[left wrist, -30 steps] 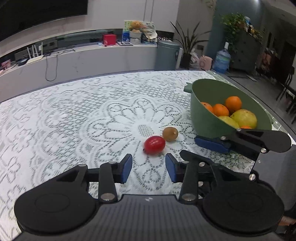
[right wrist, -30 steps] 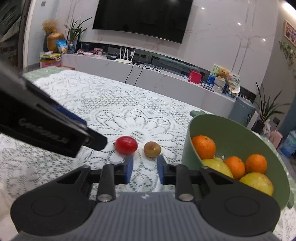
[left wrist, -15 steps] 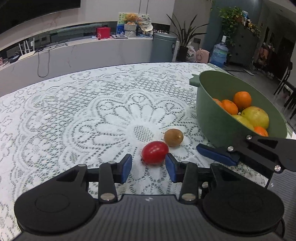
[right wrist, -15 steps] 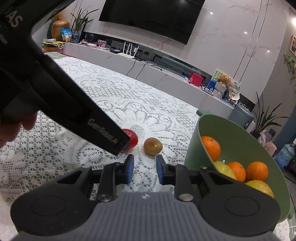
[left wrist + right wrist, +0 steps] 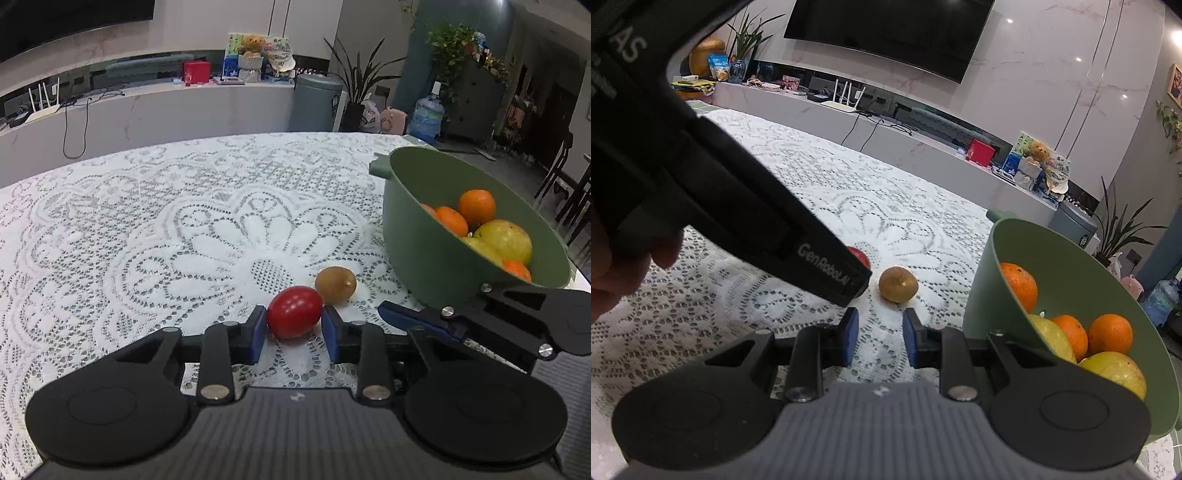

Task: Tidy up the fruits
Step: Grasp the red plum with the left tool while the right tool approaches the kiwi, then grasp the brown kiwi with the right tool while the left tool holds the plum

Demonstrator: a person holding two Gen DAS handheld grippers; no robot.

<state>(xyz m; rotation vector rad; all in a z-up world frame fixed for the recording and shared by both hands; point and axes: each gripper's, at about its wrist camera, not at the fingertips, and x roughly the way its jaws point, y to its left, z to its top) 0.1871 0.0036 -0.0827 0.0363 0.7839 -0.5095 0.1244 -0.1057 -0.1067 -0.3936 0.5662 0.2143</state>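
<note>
White lace tablecloth covers table; TV on marble wall.

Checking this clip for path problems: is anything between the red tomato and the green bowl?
Yes. The brown fruit lies just beyond the red tomato, toward the green bowl, and the right gripper reaches in beside it. The left gripper is closing around the tomato.

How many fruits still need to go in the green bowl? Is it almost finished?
Nearly done. Oranges and yellow-green fruits already sit in the green bowl. Right now the left gripper is closing its jaws around the red fruit, which still rests on the lace tablecloth. After that, only the brown fruit beside it is left outside. The right gripper is shut and holds nothing.
</note>
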